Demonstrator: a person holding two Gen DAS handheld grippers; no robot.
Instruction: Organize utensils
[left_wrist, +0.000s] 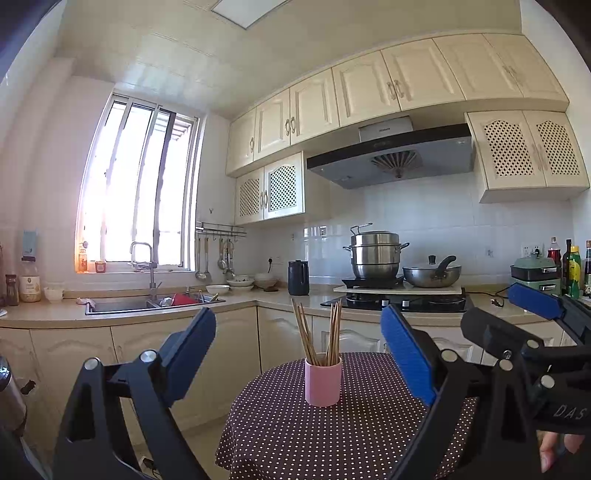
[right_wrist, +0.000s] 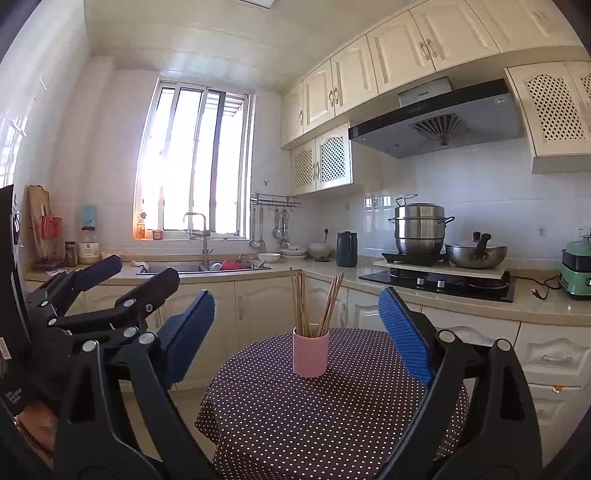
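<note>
A pink cup (left_wrist: 323, 380) stands upright on a round table with a dark polka-dot cloth (left_wrist: 332, 435). Several wooden chopsticks (left_wrist: 317, 332) stand in it, fanned out. My left gripper (left_wrist: 299, 350) is open and empty, held above the table's near side, with the cup framed between its blue pads. My right gripper (right_wrist: 295, 332) is open and empty too, and frames the same cup (right_wrist: 310, 352) and chopsticks (right_wrist: 314, 306). The right gripper shows at the right edge of the left wrist view (left_wrist: 517, 317); the left gripper shows at the left of the right wrist view (right_wrist: 110, 288).
A kitchen counter (left_wrist: 258, 299) runs behind the table with a sink (left_wrist: 147, 302), bowls (left_wrist: 240, 284), a dark jug (left_wrist: 298, 277), a steamer pot (left_wrist: 375, 254) and a wok (left_wrist: 432, 275) on the stove. Bottles (left_wrist: 572, 266) stand at the right.
</note>
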